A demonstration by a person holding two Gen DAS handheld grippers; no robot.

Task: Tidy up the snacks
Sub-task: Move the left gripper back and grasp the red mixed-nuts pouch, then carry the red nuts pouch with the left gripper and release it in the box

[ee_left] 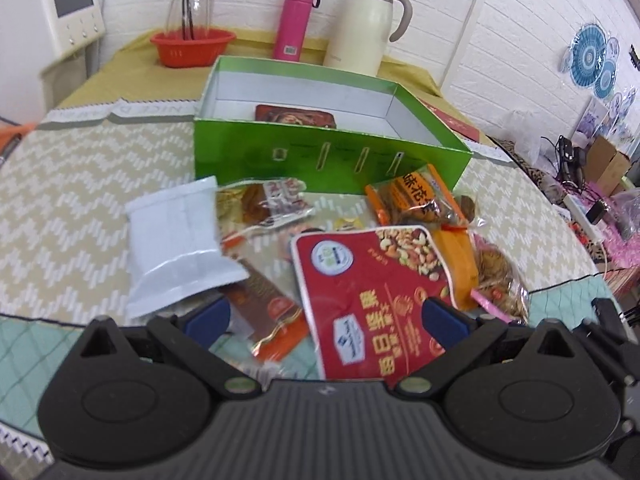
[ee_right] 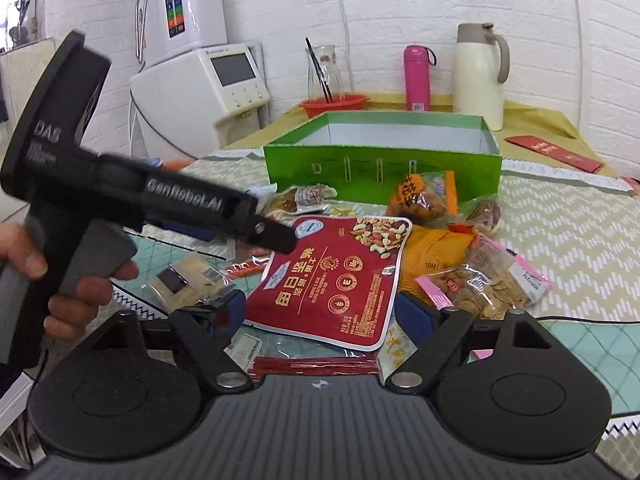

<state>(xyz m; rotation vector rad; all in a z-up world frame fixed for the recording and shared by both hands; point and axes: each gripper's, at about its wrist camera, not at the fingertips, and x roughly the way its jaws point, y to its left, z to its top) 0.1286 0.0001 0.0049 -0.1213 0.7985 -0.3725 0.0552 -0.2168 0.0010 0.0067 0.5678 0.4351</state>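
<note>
Left wrist view, left to right. White pouch (ee_left: 180,244) at centre left, lying on the table (ee_left: 72,184). Brown sachet (ee_left: 268,312) lower centre, partly under the pouch. Red nut pack (ee_left: 372,300) lower centre-right, overlapping an orange bag (ee_left: 416,200). Green box (ee_left: 328,160) behind the pile at upper centre, open, one dark packet (ee_left: 296,116) inside. Pink flask (ee_left: 294,20) and cream jug (ee_left: 368,24) along the top edge.

Left gripper (ee_left: 326,316): jaws wide apart, holding nothing, blue pads either side of the sachet and the nut pack's near end.

Right wrist view: left gripper enters from the left with a hand (ee_right: 68,276) on its grip. Right gripper (ee_right: 320,312): jaws wide, empty, straddling the nut pack's near edge.

Step in hand, as I judge it: picking one snack for the box. Best to commit to a single item, close on a flat sealed edge rather than the puffed middle, lift clear of the overlapping bags, then carry over the box's near wall.

Writing: "GenRobot.AI" and "DAS" on the left gripper body; nut pack reads 每日坚果; "19M1" on the orange bag.
</note>
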